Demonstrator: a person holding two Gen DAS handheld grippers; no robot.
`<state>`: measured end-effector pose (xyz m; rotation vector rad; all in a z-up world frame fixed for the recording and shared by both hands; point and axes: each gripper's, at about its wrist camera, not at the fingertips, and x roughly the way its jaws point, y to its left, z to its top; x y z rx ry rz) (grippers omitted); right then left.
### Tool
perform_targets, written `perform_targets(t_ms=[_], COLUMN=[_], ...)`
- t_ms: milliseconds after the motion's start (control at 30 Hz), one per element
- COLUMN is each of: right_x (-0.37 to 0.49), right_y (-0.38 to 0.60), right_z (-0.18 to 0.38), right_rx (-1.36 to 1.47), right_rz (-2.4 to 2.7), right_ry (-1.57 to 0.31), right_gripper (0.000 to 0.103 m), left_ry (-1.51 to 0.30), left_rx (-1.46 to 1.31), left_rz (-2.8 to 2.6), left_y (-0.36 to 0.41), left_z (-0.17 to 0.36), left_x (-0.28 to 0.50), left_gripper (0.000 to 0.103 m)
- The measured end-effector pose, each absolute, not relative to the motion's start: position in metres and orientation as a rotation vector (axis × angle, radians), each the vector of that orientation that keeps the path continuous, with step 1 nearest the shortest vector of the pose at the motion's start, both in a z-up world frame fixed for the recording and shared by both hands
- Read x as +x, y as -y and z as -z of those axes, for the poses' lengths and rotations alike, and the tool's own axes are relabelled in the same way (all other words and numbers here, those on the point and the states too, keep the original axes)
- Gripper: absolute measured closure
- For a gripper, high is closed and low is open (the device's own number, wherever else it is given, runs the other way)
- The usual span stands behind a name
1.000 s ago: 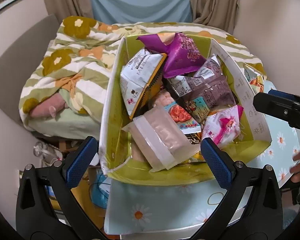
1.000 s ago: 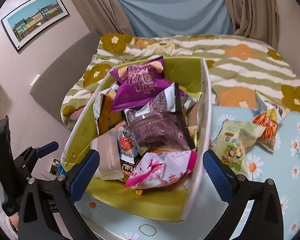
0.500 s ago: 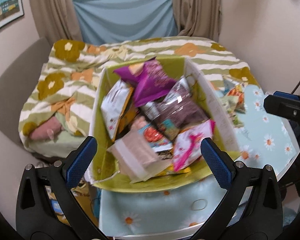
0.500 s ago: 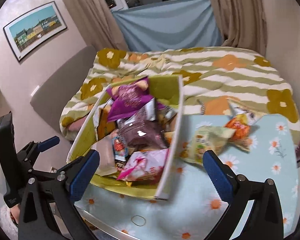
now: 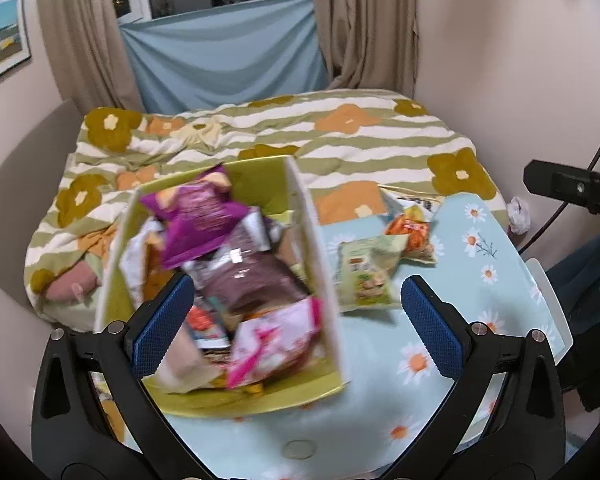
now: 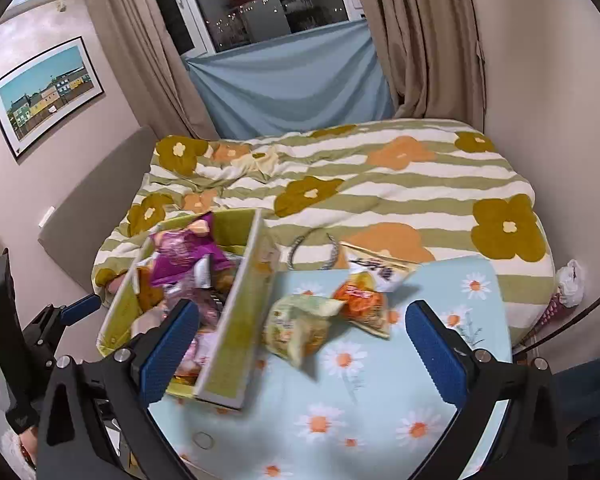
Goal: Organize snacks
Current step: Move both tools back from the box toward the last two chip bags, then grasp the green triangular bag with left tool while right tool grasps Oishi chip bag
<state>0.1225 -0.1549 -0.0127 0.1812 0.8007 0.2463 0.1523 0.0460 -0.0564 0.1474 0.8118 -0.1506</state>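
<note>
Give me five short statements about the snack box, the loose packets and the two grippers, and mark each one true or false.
1. The yellow-green cardboard box holds several snack packets. True.
2. A purple foil packet lies on top at the box's far end. True.
3. The pale green snack packet lies inside the box. False: it lies on the daisy-print tablecloth, beside the box.
4. The left gripper clamps a packet. False: open, empty.
5. The right gripper is open. True.

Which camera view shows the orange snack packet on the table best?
The right wrist view: the orange snack packet sits near the frame's middle, its full outline visible beside the green packet. In the left wrist view the orange snack packet is smaller and partly hidden.
</note>
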Motion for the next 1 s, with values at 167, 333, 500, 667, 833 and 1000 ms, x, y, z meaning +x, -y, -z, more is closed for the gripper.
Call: perform_targets(t_ms=[167, 333, 500, 667, 833, 1000], right_x=[0.147, 0.177, 0.204, 0.231, 0.255, 0.271], right_y=[0.196, 0.232, 0.252, 0.255, 0.249, 0.245], right_z=[0.025, 0.049, 0.083, 0.127, 0.160, 0.179], right_rx=[0.199, 0.217, 0.247, 0.283, 0.292, 0.321], right_rz=[-0.266, -0.297, -0.339, -0.398, -0.456, -0.499], right_ry=[-0.845, -0.903, -0.977, -1.066, -1.123, -1.150], right_gripper=[0.000, 0.000, 0.000, 0.000, 0.000, 0.000], left_ry=[-0.841, -0.889, -0.950, -1.007, -1.058, -1.125], left_rx=[0.180, 0.235, 0.305, 0.373, 0.416, 0.429], left_rz=[0.145, 0.125, 0.087, 0.052, 0.001, -0.027], left_y=[0.002, 0.046, 0.076, 0.092, 0.098, 0.094], left_z=[0.071, 0.100, 0.135, 0.172, 0.203, 0.229], left_x=[0.172, 0.197, 0.221, 0.240, 0.258, 0.274], left_gripper=[0.000, 0.000, 0.000, 0.000, 0.000, 0.005])
